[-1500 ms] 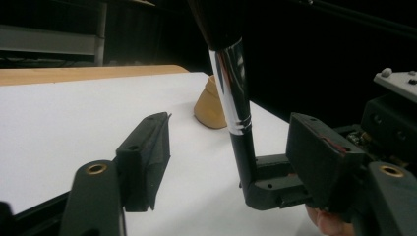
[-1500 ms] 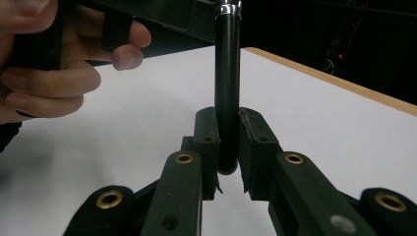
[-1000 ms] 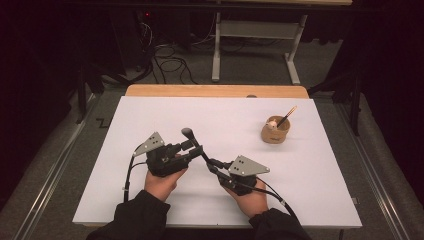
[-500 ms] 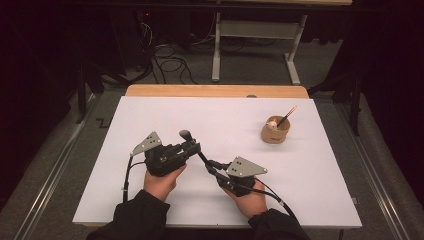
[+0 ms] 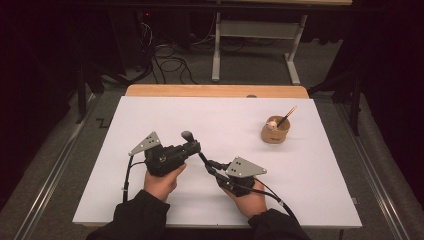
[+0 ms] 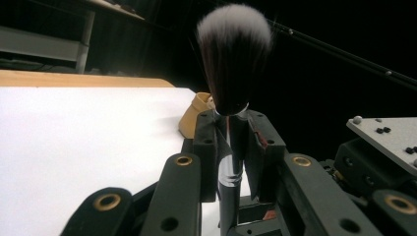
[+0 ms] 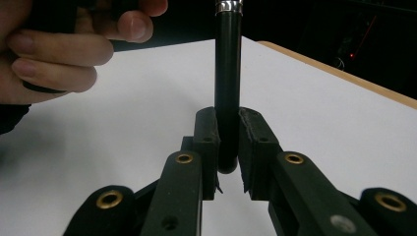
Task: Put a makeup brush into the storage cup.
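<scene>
A makeup brush with a black handle and a dark, white-tipped head spans the gap between my two grippers near the table's front. My left gripper has just been closing its jaws and now presses on the brush just below the bristles, at the silver ferrule. In the left gripper view the brush head stands upright above the left gripper. My right gripper is shut on the lower end of the handle, which rises straight from the right gripper.
A small wooden cup holding a thin stick and a pale item stands at the right rear of the white table; the same cup sits behind the jaws. A wooden strip borders the far edge. The left hand is close by.
The left gripper's jaws have narrowed onto the brush near its head. Both hands and the right gripper's hold on the handle stay as they were.
</scene>
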Action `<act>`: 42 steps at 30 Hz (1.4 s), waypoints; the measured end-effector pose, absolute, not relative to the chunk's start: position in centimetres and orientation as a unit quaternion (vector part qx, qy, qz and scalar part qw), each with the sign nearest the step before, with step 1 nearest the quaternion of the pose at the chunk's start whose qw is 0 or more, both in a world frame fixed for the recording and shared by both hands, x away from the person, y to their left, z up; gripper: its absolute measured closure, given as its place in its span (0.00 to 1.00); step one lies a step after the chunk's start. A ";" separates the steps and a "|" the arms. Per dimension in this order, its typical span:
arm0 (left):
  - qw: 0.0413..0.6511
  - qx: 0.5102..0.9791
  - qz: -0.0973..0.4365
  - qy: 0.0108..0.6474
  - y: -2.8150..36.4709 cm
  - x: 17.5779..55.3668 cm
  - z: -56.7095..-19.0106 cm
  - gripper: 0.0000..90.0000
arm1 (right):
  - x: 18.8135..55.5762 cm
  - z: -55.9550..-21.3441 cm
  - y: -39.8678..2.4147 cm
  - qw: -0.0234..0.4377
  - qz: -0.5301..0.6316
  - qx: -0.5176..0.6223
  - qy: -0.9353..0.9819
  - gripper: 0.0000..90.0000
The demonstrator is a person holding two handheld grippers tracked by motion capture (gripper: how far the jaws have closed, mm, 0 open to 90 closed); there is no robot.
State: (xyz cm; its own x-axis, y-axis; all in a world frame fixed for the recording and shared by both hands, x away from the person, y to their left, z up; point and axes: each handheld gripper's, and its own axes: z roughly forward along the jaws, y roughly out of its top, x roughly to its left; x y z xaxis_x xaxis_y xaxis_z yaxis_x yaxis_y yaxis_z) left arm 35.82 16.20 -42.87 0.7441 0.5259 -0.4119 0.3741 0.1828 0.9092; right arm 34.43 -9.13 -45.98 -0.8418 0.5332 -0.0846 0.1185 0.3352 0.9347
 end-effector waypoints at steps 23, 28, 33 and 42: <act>0.680 0.644 0.065 0.345 16.2 35.6 -42.7 0.87 | 34.5 -46.0 -9.2 0.180 0.541 0.212 0.794 0.75; 0.673 0.652 0.073 0.341 16.1 35.5 -42.7 0.87 | 34.6 -46.0 -9.2 0.170 0.544 0.216 0.793 0.68; 0.662 0.664 0.090 0.334 15.8 35.3 -42.4 0.87 | 34.6 -45.9 -9.3 0.165 0.547 0.221 0.791 0.62; 0.631 0.695 0.117 0.324 15.1 34.9 -42.1 0.87 | 34.6 -45.7 -9.3 0.155 0.554 0.231 0.784 0.54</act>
